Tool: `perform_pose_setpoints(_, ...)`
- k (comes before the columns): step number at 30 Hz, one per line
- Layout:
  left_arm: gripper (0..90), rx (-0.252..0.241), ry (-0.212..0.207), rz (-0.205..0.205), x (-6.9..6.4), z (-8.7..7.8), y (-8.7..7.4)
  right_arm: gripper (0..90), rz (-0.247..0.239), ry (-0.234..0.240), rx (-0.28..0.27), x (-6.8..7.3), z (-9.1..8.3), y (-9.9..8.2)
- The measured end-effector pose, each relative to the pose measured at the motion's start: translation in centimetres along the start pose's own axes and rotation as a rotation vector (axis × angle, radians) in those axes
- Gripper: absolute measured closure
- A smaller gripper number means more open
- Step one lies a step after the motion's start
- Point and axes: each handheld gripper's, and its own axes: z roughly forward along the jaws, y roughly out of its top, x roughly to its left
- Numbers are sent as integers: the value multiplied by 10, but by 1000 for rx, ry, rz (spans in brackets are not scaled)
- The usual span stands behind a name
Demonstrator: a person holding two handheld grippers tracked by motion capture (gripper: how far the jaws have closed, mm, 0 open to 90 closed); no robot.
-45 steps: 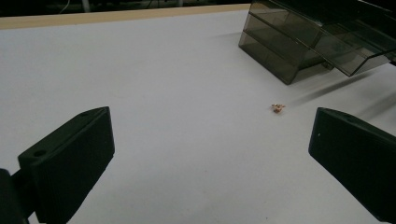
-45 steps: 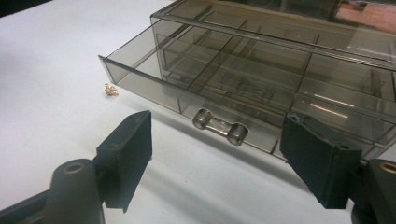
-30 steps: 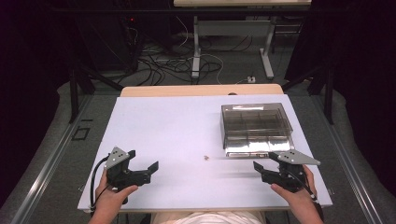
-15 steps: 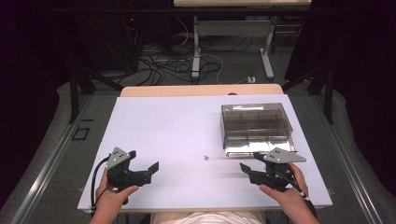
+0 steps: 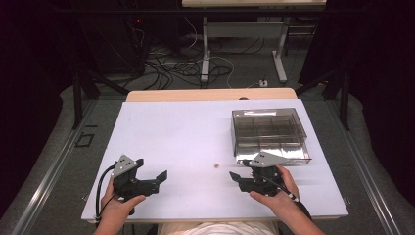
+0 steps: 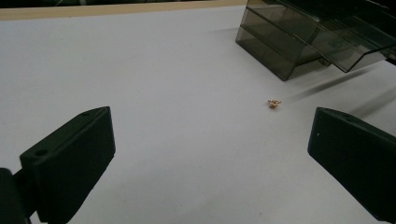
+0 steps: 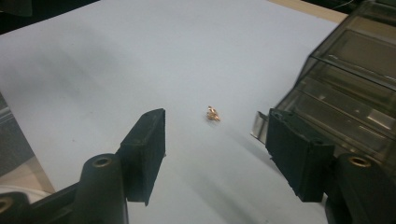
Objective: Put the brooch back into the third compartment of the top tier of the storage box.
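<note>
On the counter: a white sheet (image 5: 195,147) covers the top, with a strip of bare wood along the far edge
Small thing: a tiny gold-coloured metal bit (image 5: 215,165) lies alone on the white sheet, near the middle and toward the near side; too small to say what it is
Small thing, left gripper view: the gold bit (image 6: 274,103) sits ahead and to the right, beyond the jaws
Small thing, right gripper view: the gold bit (image 7: 213,113) lies just ahead of the gap between the two jaws, touching neither
Box: a smoky clear plastic box (image 5: 269,133) with inner compartments stands on the right half of the counter, far of the right hand
Box lid: in the left gripper view the box (image 6: 299,44) shows a clear flap tilted out over its near side
Left hand-held gripper (image 5: 156,179): held low over the near left of the counter, jaws spread wide, grasping nothing
Right hand-held gripper (image 5: 237,179): near right, just in front of the box, pointing left toward the gold bit, jaws apart and empty
Hands: the left hand (image 5: 117,205) and right hand (image 5: 279,193) each grip a handle from the near edge
Beyond the counter: floor with tangled cables (image 5: 171,63) and table legs
</note>
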Motion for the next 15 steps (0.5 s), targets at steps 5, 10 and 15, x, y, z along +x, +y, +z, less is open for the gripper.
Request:
perform_pose_setpoints(5,6,2,-2,1,0,0,0,390,0,22,3,6,11,3)
perform_pose_setpoints(10,6,8,3,-1,2,-1,0,406,-4,39,17,10,23,5)
perform_pose_setpoints(15,6,4,0,-6,1,-1,0,432,2,45,37,11,34,7)
